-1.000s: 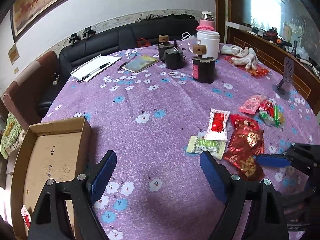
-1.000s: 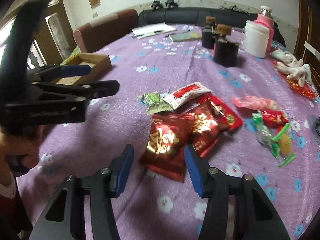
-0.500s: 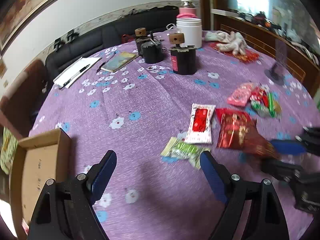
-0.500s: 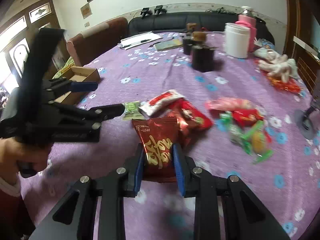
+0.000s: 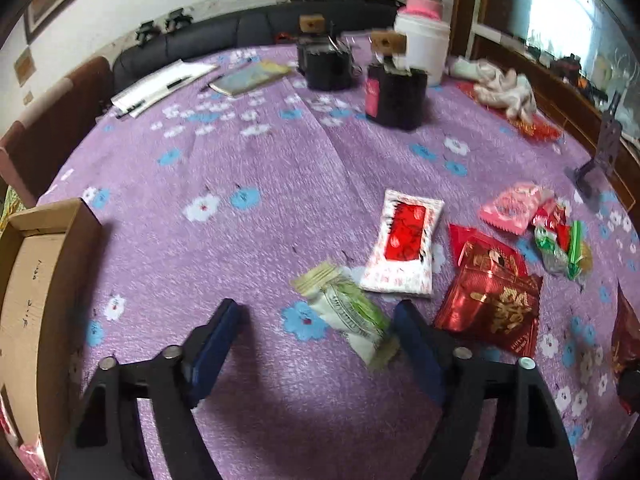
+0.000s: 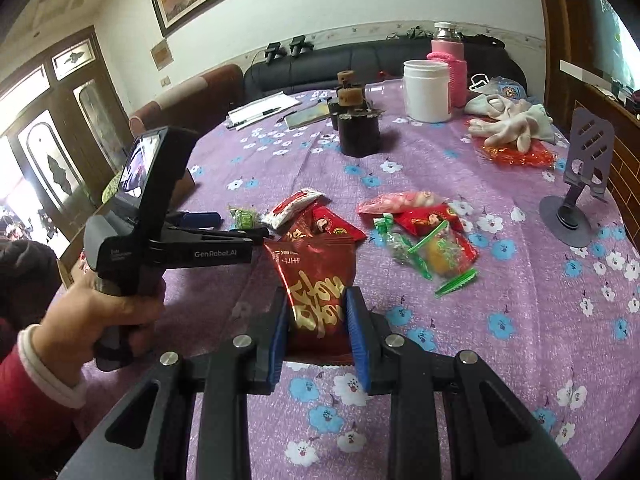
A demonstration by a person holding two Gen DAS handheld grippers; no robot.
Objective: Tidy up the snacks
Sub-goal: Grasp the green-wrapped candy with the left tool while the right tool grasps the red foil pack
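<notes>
A purple flowered surface [image 5: 280, 184] fills both views, with a cardboard box [image 5: 36, 280] open at its left edge as the left camera sees it. A loose pile of snack packets lies well apart from the box, toward the right. Farther back stand a white tub [image 6: 426, 90], dark jars [image 6: 358, 132] and some papers [image 5: 160, 84], none of them part of the sorting.

The right claw [image 6: 318, 330] is clamped on a dark red snack bag [image 6: 316, 280] — its blue pads press the bag's lower sides, and the bag stands up between them, lifted off the cloth. The left claw [image 5: 316, 344] is spread wide and holds nothing. A green-and-white packet [image 5: 348, 312] lies just ahead of it, its near end close to the right-hand pad, possibly touching; the blur leaves that unclear. The packet's long axis runs diagonally, from far-left to near-right, so it sits off-centre in the opening, crowding the right-hand pad.

That is likely what the next move depends on: the left claw is the nearer one and the only free one, but it seems to need a shift to its right, or a turn, to straddle the packet across its narrow width. Beside it lie a white-and-red packet [image 5: 404, 248] and a shiny red bag [image 5: 492, 296] — both near enough to be caught by mistake.
</notes>
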